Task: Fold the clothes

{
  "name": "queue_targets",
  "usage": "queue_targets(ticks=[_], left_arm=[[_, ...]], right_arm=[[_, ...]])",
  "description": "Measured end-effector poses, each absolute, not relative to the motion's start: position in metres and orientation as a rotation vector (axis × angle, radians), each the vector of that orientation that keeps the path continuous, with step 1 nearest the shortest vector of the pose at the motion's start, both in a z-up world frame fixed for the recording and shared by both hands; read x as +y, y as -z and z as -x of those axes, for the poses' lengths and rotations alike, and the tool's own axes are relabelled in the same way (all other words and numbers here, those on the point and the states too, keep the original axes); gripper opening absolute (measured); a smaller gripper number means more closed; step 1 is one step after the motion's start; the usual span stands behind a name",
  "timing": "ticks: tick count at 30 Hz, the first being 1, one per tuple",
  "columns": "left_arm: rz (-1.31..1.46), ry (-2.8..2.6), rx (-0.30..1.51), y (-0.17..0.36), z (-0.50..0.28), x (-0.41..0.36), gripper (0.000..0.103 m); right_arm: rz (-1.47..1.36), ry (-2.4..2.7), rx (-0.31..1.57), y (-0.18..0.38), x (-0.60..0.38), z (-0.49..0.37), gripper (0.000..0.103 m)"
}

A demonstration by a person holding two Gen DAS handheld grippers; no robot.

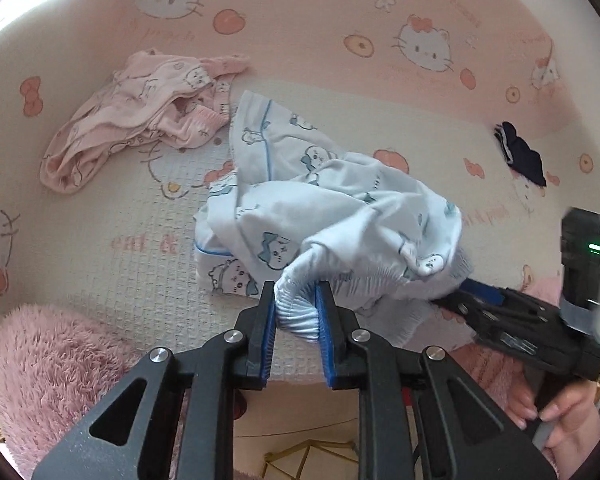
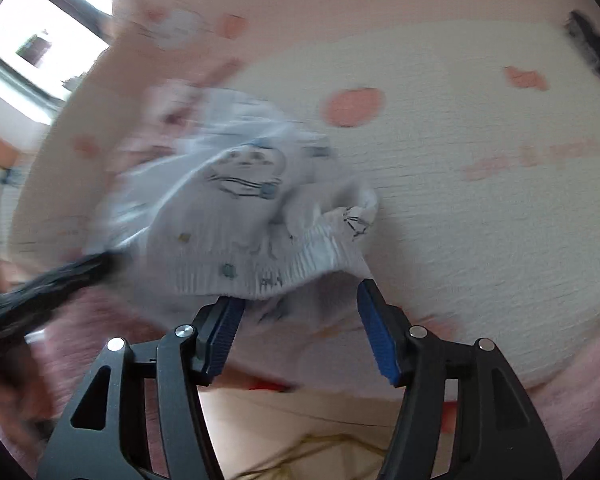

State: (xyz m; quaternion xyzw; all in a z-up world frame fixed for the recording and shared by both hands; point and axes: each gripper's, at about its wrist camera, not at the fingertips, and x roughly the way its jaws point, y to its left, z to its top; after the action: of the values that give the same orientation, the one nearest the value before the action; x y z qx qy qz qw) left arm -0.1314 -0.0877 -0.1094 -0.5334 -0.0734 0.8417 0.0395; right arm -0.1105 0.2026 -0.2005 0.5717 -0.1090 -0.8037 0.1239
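Left to right: pink pyjamas (image 1: 140, 120) crumpled on the waffle-textured bed (image 1: 100, 208); left gripper (image 1: 296, 312), jaws pinching the ribbed waistband (image 1: 300, 316) of soft blue-printed shorts (image 1: 320, 208); right gripper (image 2: 300, 320), jaws spread beneath the same waistband, which runs crosswise between both hands.

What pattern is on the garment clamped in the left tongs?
White garment with blue-bowed cartoon animals and blue piping; clearest in the left wrist view.
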Motion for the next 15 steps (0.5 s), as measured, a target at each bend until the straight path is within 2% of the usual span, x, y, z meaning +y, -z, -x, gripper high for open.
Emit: queue_targets(ticks=[2, 5, 8, 11, 12, 13, 14, 15], left_arm=[[1.646, -2.625, -0.208, 0.111, 0.133, -0.092, 0.020], [1.661, -2.678, -0.174, 0.114, 0.134, -0.097, 0.020], [1.679, -2.693, -0.202, 0.121, 0.137, -0.103, 0.020], [1.704, -2.659, -0.229, 0.129, 0.140, -0.104, 0.022], [1.713, -2.661, -0.220, 0.131, 0.140, -0.104, 0.028], [1.726, -2.664, -0.209, 0.134, 0.140, -0.103, 0.039], [1.742, -2.668, -0.197, 0.137, 0.140, -0.101, 0.045], [1.769, -2.668, -0.190, 0.142, 0.140, -0.101, 0.052]], right_arm=[[-1.715, 2.392, -0.300, 0.207, 0.209, 0.117, 0.060], [-1.706, 2.374, -0.404, 0.210, 0.221, 0.112, 0.060], [-1.710, 2.354, -0.367, 0.215, 0.223, 0.109, 0.060], [-1.652, 2.317, -0.343, 0.214, 0.213, 0.109, 0.065], [-1.628, 2.290, -0.354, 0.213, 0.210, 0.109, 0.065], [-1.603, 2.263, -0.364, 0.213, 0.206, 0.109, 0.060], [-1.588, 2.246, -0.353, 0.213, 0.201, 0.110, 0.056], [-1.592, 2.254, -0.306, 0.214, 0.195, 0.110, 0.043]])
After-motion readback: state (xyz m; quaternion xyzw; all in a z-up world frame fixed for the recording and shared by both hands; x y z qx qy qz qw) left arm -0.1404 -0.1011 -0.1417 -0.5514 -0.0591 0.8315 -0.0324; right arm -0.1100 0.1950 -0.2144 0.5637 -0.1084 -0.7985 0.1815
